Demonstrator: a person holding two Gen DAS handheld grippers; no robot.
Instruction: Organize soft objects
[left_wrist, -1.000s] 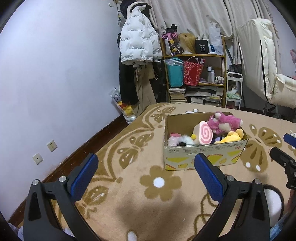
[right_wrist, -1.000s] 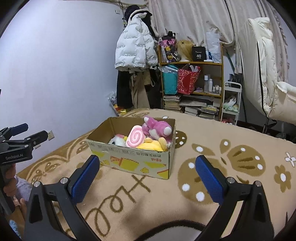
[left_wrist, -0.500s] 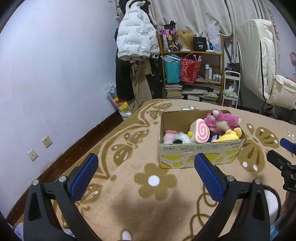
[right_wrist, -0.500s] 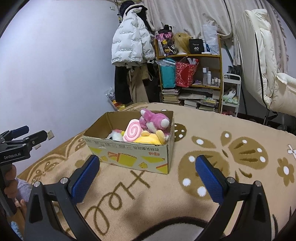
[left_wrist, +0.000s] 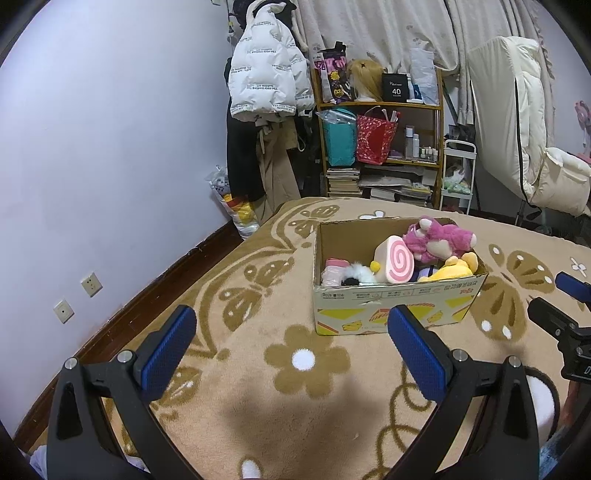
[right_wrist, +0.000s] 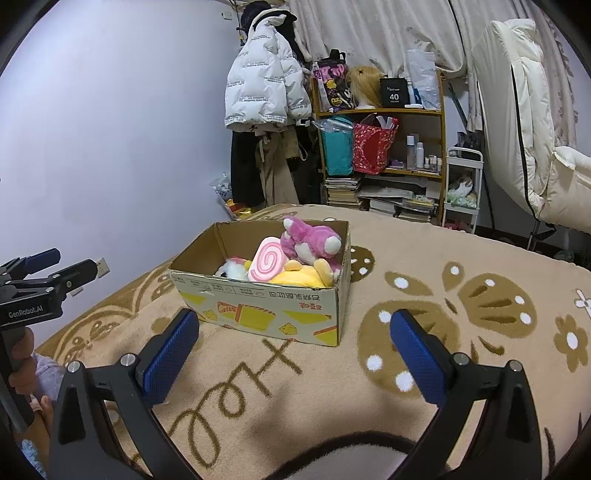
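Note:
A cardboard box (left_wrist: 395, 310) (right_wrist: 266, 314) stands on the tan patterned blanket (left_wrist: 303, 391). In it lie a pink plush bear (left_wrist: 437, 238) (right_wrist: 310, 242), a pink swirl roll cushion (left_wrist: 395, 260) (right_wrist: 267, 262), a yellow plush (left_wrist: 452, 269) (right_wrist: 301, 277) and a white and black fluffy toy (left_wrist: 356, 275) (right_wrist: 232, 269). My left gripper (left_wrist: 291, 350) is open and empty, in front of the box. My right gripper (right_wrist: 293, 352) is open and empty, also short of the box. Each gripper shows at the edge of the other's view.
A wooden shelf (left_wrist: 380, 147) with bags, books and bottles stands beyond the bed. A white puffer jacket (left_wrist: 264, 85) hangs beside it. A cream duvet (left_wrist: 517, 133) drapes at the right. The wall (left_wrist: 110, 147) runs along the left.
Both grippers have drifted slightly relative to the box; the view angle has tilted a little. Both stay open and empty. The toys in the box have not moved.

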